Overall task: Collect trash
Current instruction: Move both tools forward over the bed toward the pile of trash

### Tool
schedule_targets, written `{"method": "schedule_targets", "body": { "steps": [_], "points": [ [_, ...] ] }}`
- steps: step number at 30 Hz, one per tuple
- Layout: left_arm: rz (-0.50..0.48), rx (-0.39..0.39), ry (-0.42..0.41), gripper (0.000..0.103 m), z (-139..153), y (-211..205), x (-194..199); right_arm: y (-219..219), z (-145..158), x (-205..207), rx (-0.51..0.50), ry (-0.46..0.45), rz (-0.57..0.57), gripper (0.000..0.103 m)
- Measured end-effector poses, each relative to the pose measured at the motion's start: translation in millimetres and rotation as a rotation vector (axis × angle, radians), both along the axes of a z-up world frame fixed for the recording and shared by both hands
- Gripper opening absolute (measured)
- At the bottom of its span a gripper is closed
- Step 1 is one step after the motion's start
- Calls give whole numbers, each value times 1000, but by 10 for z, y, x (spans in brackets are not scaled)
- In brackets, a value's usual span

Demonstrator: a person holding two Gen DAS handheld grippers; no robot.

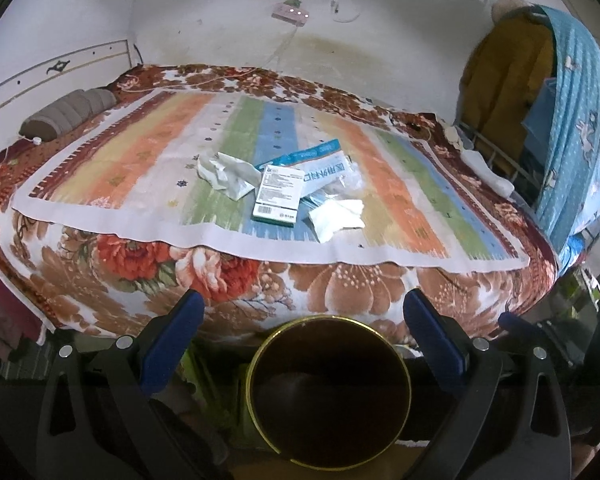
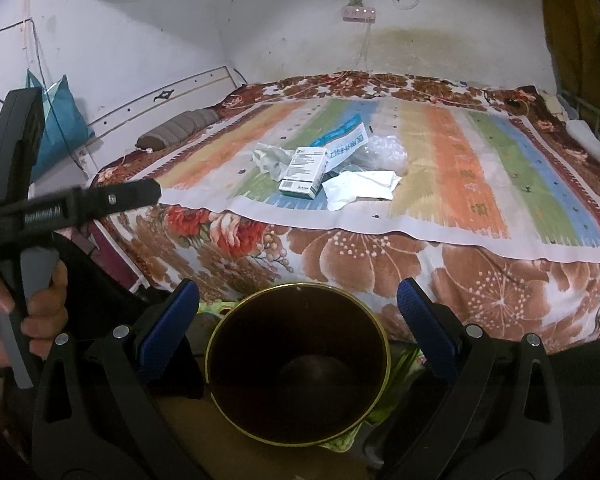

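Observation:
Trash lies in a pile on the striped mat [image 1: 148, 168] on the bed: a white and teal medicine box [image 1: 277, 196] [image 2: 303, 176], crumpled tissues [image 1: 228, 174] [image 2: 271, 160], a flat white tissue [image 1: 334, 216] [image 2: 360, 188], a blue and white mask packet [image 1: 320, 164] [image 2: 346, 142] and clear plastic wrap [image 2: 384, 154]. A dark bin with a gold rim [image 1: 329, 396] [image 2: 298, 364] stands on the floor before the bed. My left gripper [image 1: 303, 322] and right gripper [image 2: 298, 312] are both open and empty, held above the bin, well short of the pile.
A grey pillow [image 1: 70, 114] [image 2: 178, 132] lies at the bed's far left by the headboard. A power strip [image 1: 290, 11] hangs on the wall. Clothes and a blue cloth [image 1: 572, 120] hang on a rack right of the bed. The left gripper's body [image 2: 60, 208] shows at the left of the right wrist view.

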State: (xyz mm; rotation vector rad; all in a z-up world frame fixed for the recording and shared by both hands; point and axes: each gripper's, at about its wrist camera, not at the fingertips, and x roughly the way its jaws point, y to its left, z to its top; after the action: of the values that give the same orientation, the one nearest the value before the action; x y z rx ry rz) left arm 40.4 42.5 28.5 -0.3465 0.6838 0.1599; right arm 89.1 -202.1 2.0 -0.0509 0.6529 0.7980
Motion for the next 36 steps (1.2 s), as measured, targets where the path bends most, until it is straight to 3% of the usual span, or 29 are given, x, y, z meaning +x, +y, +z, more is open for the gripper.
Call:
{"method": "schedule_targets", "body": {
  "steps": [15, 22, 28, 36],
  "points": [
    [45, 121, 53, 97, 179, 313, 604, 337, 53, 465, -37, 23, 8, 94],
    [70, 66, 97, 97, 172, 575, 929, 487, 82, 656, -36, 36, 3, 94],
    [112, -30, 133, 97, 107, 845, 1175, 700, 98, 823, -40, 53, 2, 94],
    [130, -21, 139, 97, 95, 990, 1523, 928, 53, 992, -57, 87, -19, 94]
  ]
}}
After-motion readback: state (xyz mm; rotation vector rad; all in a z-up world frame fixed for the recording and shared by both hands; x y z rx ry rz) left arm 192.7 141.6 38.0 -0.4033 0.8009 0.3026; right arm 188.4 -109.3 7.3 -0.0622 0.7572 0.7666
